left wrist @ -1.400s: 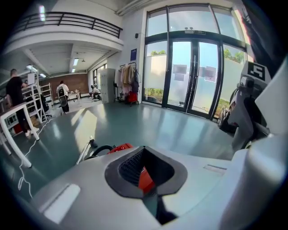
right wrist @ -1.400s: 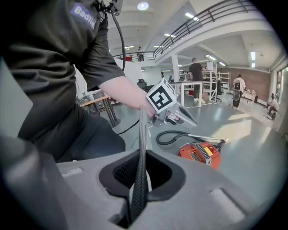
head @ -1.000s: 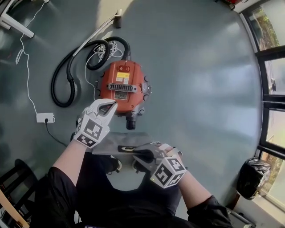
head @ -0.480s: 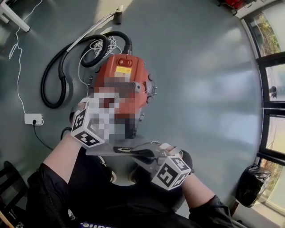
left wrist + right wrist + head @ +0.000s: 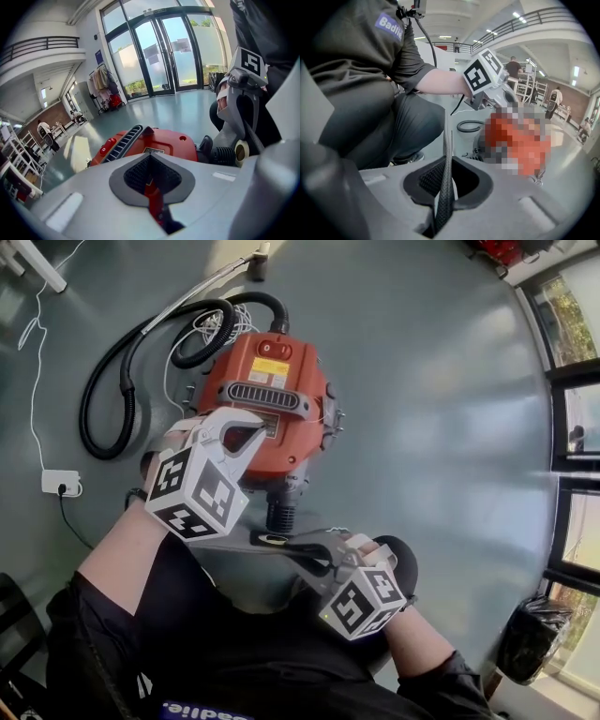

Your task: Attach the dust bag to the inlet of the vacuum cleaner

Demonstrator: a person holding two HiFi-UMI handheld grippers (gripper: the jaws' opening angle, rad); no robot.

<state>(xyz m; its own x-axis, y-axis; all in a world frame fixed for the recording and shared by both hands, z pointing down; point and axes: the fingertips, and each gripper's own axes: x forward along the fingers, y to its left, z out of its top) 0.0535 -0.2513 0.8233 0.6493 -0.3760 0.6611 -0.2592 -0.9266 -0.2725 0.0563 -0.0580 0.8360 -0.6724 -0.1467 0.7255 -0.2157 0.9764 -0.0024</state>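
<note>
**Bag collar at the inlet, not yet seated**

Far left: black hose [image 5: 98,404] coiled on the floor [image 5: 441,427], out of play.

Next, the left gripper [image 5: 251,432]: jaws drawn to a thin slit, nothing clamped. It hangs over the near edge of the red vacuum cleaner [image 5: 281,381], probably to steady the body against a push. Whether it touches is unclear.

The inlet [image 5: 279,512], a black ribbed stub, sticks out toward the person. The dust bag [image 5: 300,538] lies flat just in front of it, with its collar [image 5: 272,540] nearest the stub. The right gripper [image 5: 314,559] is pinched on the bag, likely to keep the collar stiff for lining up.

Head view gives layout only. Left gripper view shows the collar ring [image 5: 241,152] just beside the stub [image 5: 224,154], not over it. Only the right gripper view shows the bag's thin mesh sheet [image 5: 446,187] nipped between its jaws.
</note>
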